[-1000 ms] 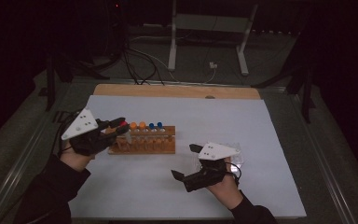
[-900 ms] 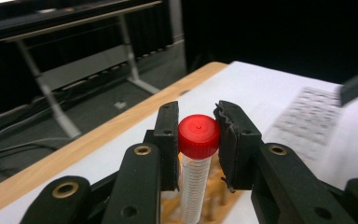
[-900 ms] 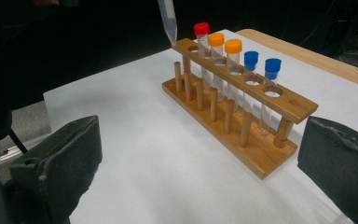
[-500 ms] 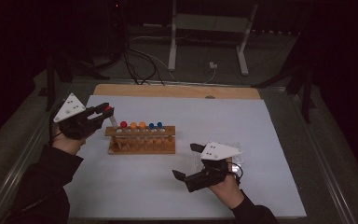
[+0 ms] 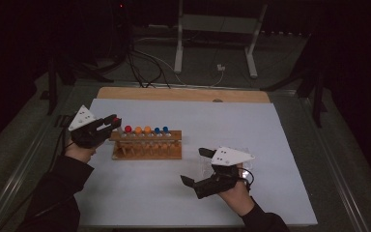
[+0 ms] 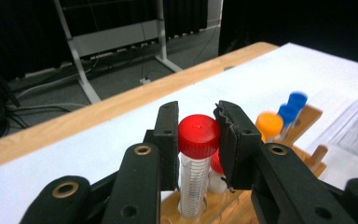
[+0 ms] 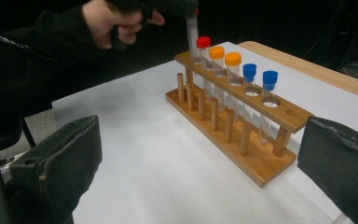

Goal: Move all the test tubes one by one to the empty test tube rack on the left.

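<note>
My left gripper [image 6: 198, 140] is clamped on the red-capped tube [image 6: 196, 161], whose lower end sits in the end hole of the wooden rack [image 5: 147, 147], while my right gripper [image 5: 195, 166] rests open nearby.

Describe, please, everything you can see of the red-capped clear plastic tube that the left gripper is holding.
The red-capped clear plastic tube has a smooth, round screw cap and a see-through body with fine printed graduation lines. It stands upright, its lower part already down in the end hole of the wooden tube rack. The black left gripper is clamped on either side of its cap. A second red-capped tube stands just behind it.
</note>
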The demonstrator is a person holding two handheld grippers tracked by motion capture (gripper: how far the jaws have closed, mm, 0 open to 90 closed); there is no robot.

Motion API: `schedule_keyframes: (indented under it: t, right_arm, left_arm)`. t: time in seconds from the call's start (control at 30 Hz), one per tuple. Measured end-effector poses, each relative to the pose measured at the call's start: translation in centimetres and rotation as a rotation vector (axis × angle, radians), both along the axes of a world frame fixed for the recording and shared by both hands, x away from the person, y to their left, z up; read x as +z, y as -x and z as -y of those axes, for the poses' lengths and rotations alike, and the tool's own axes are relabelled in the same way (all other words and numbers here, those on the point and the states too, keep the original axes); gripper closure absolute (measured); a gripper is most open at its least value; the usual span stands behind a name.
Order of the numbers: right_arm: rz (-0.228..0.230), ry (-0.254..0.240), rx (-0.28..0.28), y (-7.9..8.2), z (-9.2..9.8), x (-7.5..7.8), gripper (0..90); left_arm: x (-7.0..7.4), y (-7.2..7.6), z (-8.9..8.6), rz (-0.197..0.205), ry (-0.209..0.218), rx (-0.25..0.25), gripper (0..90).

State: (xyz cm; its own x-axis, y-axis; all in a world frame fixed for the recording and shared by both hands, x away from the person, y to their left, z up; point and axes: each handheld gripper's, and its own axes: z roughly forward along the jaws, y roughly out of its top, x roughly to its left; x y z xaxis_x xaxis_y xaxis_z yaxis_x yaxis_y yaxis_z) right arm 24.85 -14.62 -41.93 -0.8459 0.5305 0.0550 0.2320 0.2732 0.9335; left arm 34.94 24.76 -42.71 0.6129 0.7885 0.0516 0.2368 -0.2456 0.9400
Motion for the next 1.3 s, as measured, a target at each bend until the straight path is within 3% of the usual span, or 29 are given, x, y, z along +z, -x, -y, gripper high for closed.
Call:
schedule_keyframes:
  t: [0.27,0.4,0.67,0.7,0.77,0.87,0.97,1.1,1.13,1.2,1.3]
  right_arm:
    - [0.009,-0.012,-0.007,0.0,0.3,0.0,0.0]
    - [0.012,-0.017,-0.006,0.1,0.5,0.1,0.0]
    - [0.014,-0.017,-0.003,0.1,0.6,0.1,0.0]
    - [0.015,-0.016,-0.002,0.1,0.6,0.1,0.0]
    - [0.013,-0.013,-0.003,0.1,0.7,0.1,0.0]
    - [0.013,-0.012,-0.006,0.1,0.9,-0.1,0.0]
    - [0.009,-0.008,-0.013,0.1,1.2,-0.4,0.0]
    - [0.003,0.004,-0.026,0.0,1.6,-1.0,0.0]
    - [0.000,0.006,-0.029,0.0,1.7,-1.2,0.0]
    - [-0.004,0.013,-0.032,0.0,2.0,-1.4,0.0]
    - [-0.007,0.026,-0.042,0.1,2.5,-1.8,0.0]
  left_arm:
    - [-2.2,-0.4,0.3,-0.049,-0.008,0.001,71.9]
    - [-2.5,-0.5,0.4,-0.062,-0.030,-0.001,71.8]
    - [-2.3,-0.5,0.1,-0.086,-0.027,-0.022,70.5]
    - [-2.2,-0.4,-0.1,-0.086,-0.017,-0.034,68.2]
    - [-2.0,0.0,-0.2,-0.082,-0.003,-0.032,54.1]
    - [-1.8,1.0,-0.4,-0.086,0.014,-0.066,40.1]
    - [-1.5,2.4,-0.1,-0.077,0.007,-0.106,27.8]
    - [-1.0,4.1,0.3,-0.078,0.053,-0.150,15.1]
    - [-1.0,4.6,0.4,-0.069,0.047,-0.159,11.2]
    - [-1.1,5.4,0.6,-0.068,0.059,-0.215,0.7]
    - [-1.3,6.5,1.1,-0.080,0.061,-0.263,0.6]
